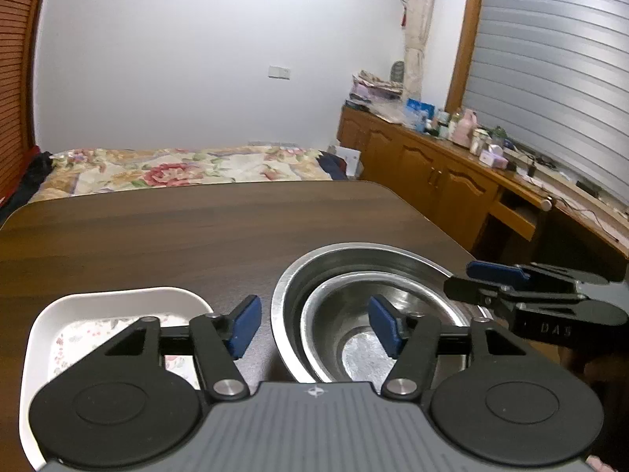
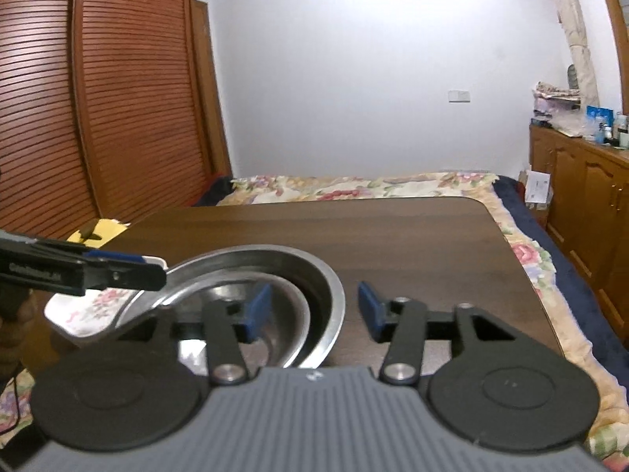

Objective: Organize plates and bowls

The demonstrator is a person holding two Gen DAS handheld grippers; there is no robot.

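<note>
Left wrist view: my left claw (image 1: 314, 324), released, empty, hovers over the dark wooden table (image 1: 196, 228). Small steel bowl (image 1: 365, 350) nested in large steel bowl (image 1: 354, 259), just ahead-right; white floral square plate (image 1: 118, 306) ahead-left. Right claw (image 2: 312, 306) released, bowls to its left.

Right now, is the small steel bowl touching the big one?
Touching. The left wrist view shows the small steel bowl nested inside the big steel bowl, resting on its inner wall; no gap shows between them.
</note>
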